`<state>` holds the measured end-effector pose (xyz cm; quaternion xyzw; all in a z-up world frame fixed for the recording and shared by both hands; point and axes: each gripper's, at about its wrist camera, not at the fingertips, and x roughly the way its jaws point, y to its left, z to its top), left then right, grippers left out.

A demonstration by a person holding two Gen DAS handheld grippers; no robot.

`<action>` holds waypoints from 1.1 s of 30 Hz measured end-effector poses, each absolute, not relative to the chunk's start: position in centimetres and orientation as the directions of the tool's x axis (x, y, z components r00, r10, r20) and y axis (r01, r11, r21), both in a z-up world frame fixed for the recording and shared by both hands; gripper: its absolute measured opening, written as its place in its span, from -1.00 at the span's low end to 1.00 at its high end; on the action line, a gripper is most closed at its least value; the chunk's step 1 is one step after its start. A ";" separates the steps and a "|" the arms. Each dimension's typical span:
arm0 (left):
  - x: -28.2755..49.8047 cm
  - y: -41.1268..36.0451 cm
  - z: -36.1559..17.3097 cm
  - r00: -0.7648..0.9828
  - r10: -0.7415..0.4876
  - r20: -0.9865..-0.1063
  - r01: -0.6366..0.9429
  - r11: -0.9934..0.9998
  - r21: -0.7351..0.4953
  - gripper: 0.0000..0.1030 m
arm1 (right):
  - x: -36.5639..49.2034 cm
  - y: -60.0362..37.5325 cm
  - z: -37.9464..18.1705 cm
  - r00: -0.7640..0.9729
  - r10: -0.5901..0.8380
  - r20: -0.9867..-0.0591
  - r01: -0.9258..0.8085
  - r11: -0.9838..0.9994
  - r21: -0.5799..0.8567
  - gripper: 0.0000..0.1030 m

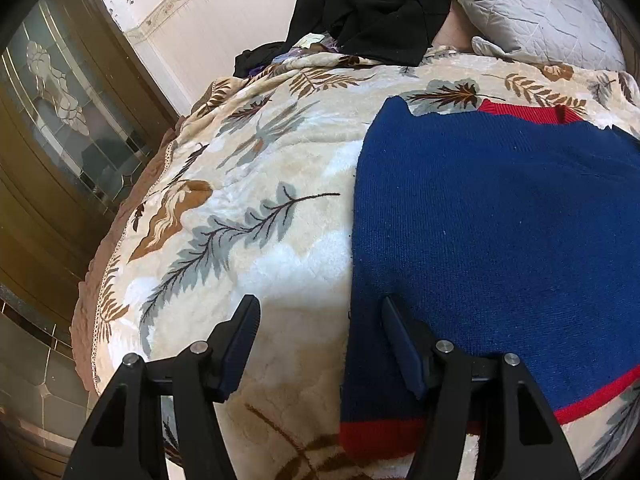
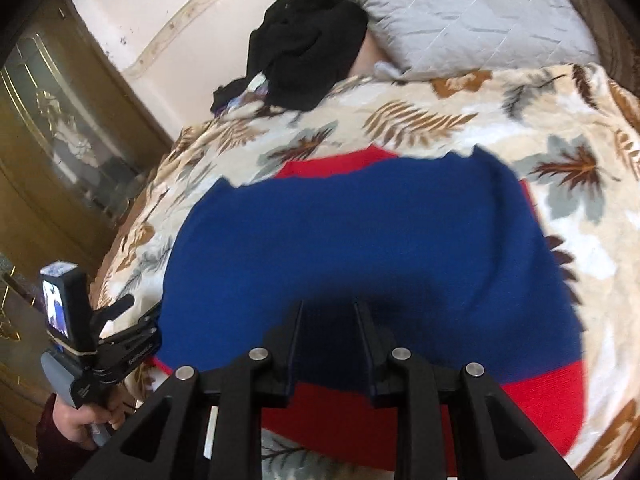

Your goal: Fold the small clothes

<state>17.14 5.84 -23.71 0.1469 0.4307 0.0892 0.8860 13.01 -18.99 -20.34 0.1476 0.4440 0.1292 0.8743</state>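
Observation:
A small blue knit sweater (image 1: 496, 220) with red trim lies flat on a leaf-patterned blanket (image 1: 260, 160). My left gripper (image 1: 318, 314) is open over the sweater's left edge, one finger above the blanket, the other above the blue knit. In the right wrist view the sweater (image 2: 360, 240) fills the middle, its red hem band nearest. My right gripper (image 2: 328, 312) is open, narrower, with both fingers low over the sweater near its red hem. The left gripper's body (image 2: 100, 344) and the hand holding it show at the sweater's left edge.
A heap of black clothes (image 1: 368, 4) lies at the far end of the bed beside a grey quilted pillow (image 1: 532, 8). A brown cabinet with glass doors (image 1: 60, 120) stands left of the bed, with tiled floor (image 1: 36, 364) below.

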 end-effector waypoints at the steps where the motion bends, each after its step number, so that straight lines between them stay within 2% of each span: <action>1: 17.1 5.9 -23.7 0.614 0.284 -0.737 -0.031 0.941 0.336 0.26 | 13.1 -18.4 -20.7 0.560 0.351 -0.750 -0.102 0.928 0.358 -0.45; 4: 17.2 6.0 -23.9 0.614 0.282 -0.737 -0.031 0.942 0.335 0.32 | 13.3 -17.5 -21.7 0.547 0.315 -0.775 -0.106 0.945 0.309 -0.41; 12: 16.8 7.0 -24.3 0.618 0.333 -0.713 -0.135 0.937 0.321 0.75 | 13.2 -18.2 -22.1 0.542 0.343 -0.767 -0.103 0.933 0.344 -0.40; 14: 16.5 6.6 -24.2 0.623 0.359 -0.694 -0.141 0.925 0.352 0.75 | 13.0 -18.1 -22.0 0.546 0.333 -0.769 -0.110 0.938 0.328 -0.40; 18: 16.1 5.3 -23.2 0.641 0.360 -0.678 -0.030 0.894 0.447 0.74 | 12.7 -18.3 -21.5 0.547 0.345 -0.763 -0.107 0.932 0.345 -0.41; 23: 14.4 8.6 -19.9 0.693 0.281 -0.664 -0.154 0.957 0.245 0.74 | 12.0 -19.0 -20.6 0.579 0.389 -0.717 -0.119 0.910 0.397 -0.41; 26: 14.9 10.1 -20.7 0.641 0.266 -0.720 -0.196 0.964 0.181 0.74 | 11.6 -18.7 -19.7 0.614 0.402 -0.680 -0.149 0.904 0.400 -0.41; 29: 16.1 9.7 -23.0 0.559 0.240 -0.793 -0.148 0.971 0.189 0.74 | 12.4 -18.1 -20.6 0.575 0.391 -0.719 -0.133 0.911 0.389 -0.41; 31: 16.3 9.3 -23.7 0.547 0.242 -0.801 -0.132 0.970 0.203 0.75 | 13.2 -17.8 -22.0 0.525 0.383 -0.760 -0.111 0.916 0.385 -0.40; 33: 16.3 9.6 -23.2 0.559 0.220 -0.800 -0.133 0.976 0.175 0.74 | 13.1 -17.6 -21.7 0.536 0.379 -0.754 -0.118 0.918 0.378 -0.40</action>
